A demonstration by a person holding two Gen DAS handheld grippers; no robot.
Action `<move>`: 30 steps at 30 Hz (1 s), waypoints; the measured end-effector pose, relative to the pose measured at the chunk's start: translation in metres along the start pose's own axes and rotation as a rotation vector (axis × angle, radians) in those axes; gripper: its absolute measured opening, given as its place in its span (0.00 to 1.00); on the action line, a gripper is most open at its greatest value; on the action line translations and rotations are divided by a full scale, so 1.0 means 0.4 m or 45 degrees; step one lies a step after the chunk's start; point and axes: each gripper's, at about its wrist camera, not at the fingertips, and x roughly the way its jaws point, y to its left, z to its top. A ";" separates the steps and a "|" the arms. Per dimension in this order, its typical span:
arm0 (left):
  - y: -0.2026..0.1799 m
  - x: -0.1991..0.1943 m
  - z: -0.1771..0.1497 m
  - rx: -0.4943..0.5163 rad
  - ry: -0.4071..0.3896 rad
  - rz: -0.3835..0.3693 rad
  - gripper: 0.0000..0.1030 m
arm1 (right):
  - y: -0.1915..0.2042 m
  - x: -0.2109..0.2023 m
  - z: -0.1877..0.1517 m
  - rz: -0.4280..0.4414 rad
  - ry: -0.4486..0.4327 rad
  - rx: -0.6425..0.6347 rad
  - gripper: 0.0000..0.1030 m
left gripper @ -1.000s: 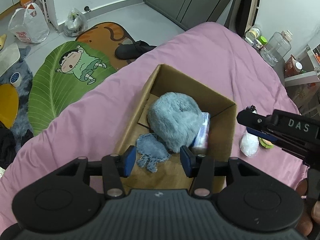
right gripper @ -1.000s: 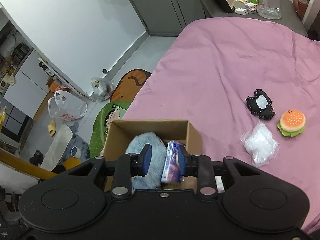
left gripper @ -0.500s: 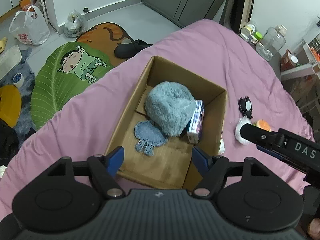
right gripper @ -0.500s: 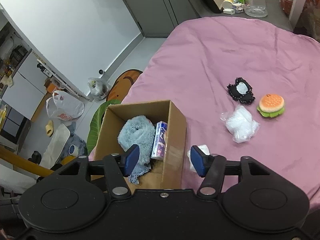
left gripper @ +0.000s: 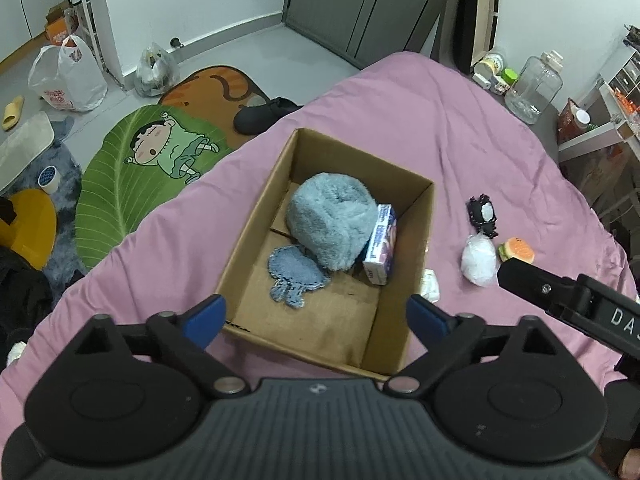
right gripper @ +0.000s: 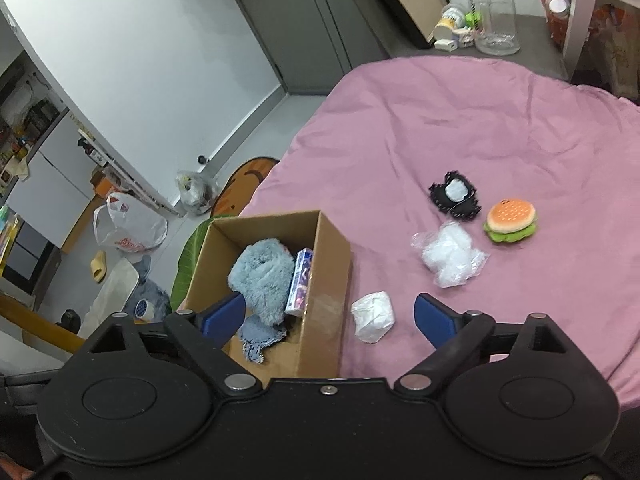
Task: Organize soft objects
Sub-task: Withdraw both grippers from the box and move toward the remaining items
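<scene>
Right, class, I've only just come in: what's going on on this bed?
Someone is tidying soft things into a cardboard box. Both the left gripper and right gripper are open and empty. A fluffy blue item and tissue pack are inside; the burger toy and white wad lie outside.

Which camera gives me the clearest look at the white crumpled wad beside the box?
Right wrist view: the white wad lies whole between the open fingers. The left wrist view shows only part, behind the cardboard box wall.

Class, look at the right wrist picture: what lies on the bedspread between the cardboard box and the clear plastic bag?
In the right wrist view, a crumpled white packet lies on the pink bedspread between the cardboard box and the clear plastic bag, close beside the box's wall.
</scene>
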 end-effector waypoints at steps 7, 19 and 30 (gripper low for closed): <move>-0.035 -0.021 -0.012 0.020 -0.031 0.007 1.00 | -0.029 -0.037 -0.001 0.003 -0.060 -0.003 0.96; -0.099 -0.033 -0.023 0.045 -0.086 0.045 1.00 | -0.099 -0.069 -0.008 -0.009 -0.060 -0.044 1.00; -0.184 -0.015 -0.036 0.076 -0.048 0.092 1.00 | -0.189 -0.087 0.003 -0.007 -0.041 -0.071 1.00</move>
